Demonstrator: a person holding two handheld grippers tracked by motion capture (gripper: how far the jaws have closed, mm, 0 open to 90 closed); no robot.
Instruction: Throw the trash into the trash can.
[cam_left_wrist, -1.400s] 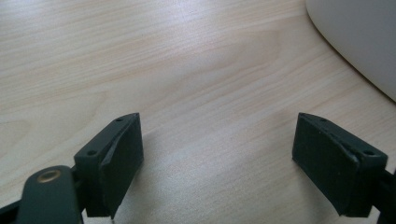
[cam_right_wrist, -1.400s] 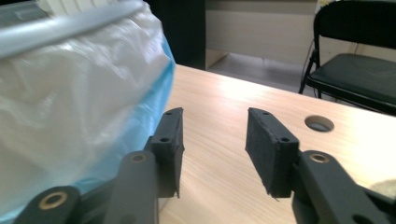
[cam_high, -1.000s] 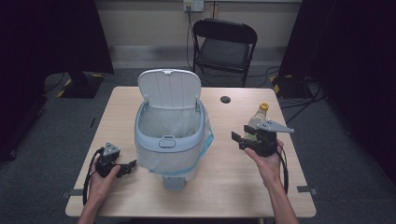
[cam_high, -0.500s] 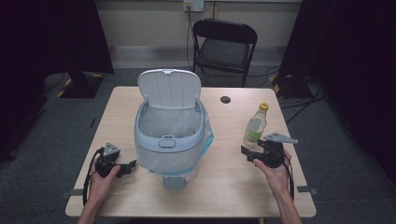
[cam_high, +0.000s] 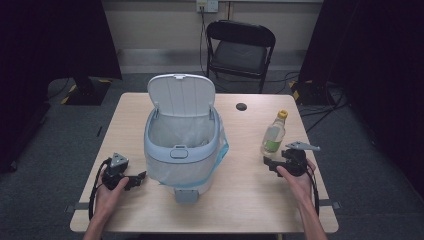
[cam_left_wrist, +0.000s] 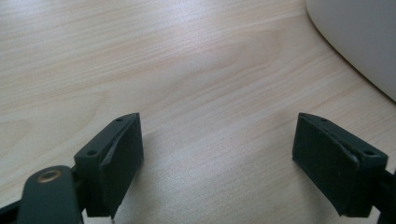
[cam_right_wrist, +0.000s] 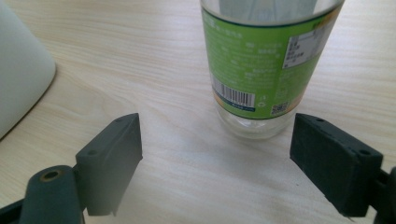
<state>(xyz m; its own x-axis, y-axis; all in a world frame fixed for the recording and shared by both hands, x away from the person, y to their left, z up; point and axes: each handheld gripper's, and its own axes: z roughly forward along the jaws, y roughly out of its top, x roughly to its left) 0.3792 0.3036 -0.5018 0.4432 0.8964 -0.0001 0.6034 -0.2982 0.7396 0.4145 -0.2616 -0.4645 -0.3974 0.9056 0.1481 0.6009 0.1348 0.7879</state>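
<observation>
The bench (cam_high: 250, 200) carries two things worth watching. The biggest is the white bin (cam_high: 182, 155) standing near its middle, its hinged lid (cam_high: 182, 95) thrown back and upright, a thin clear liner (cam_high: 220, 150) tucked inside and spilling over the rim on the right. From the high view I can see only crumpled liner in there; whether anything lies at the bottom I cannot tell. Its mouth is wide and open, so it looks ready to take something dropped in from above.

To the right of the bin, and apart from it, stands the bottle (cam_high: 274, 134), upright on the bench, clear plastic with a green label (cam_right_wrist: 261, 60) and a yellow cap (cam_high: 283, 114). I see no liquid line in it, so I would guess it is empty or nearly so: light, easy to tip with a nudge, thin-walled enough to dent under a hard squeeze, and smooth enough to slip. The labelled middle of the body seems the best place to take it, where the wall is straight and the paper gives some bite; the tapering neck would be a poorer hold.

The right gripper (cam_right_wrist: 217, 154) sits low just in front of the bottle's base, its fingers spread wide, having just been opening, with nothing between them; the bottle stands just beyond their tips, untouched.

The left gripper (cam_left_wrist: 219, 158) rests on the bench left of the bin, its fingers likewise wide apart over bare wood.
</observation>
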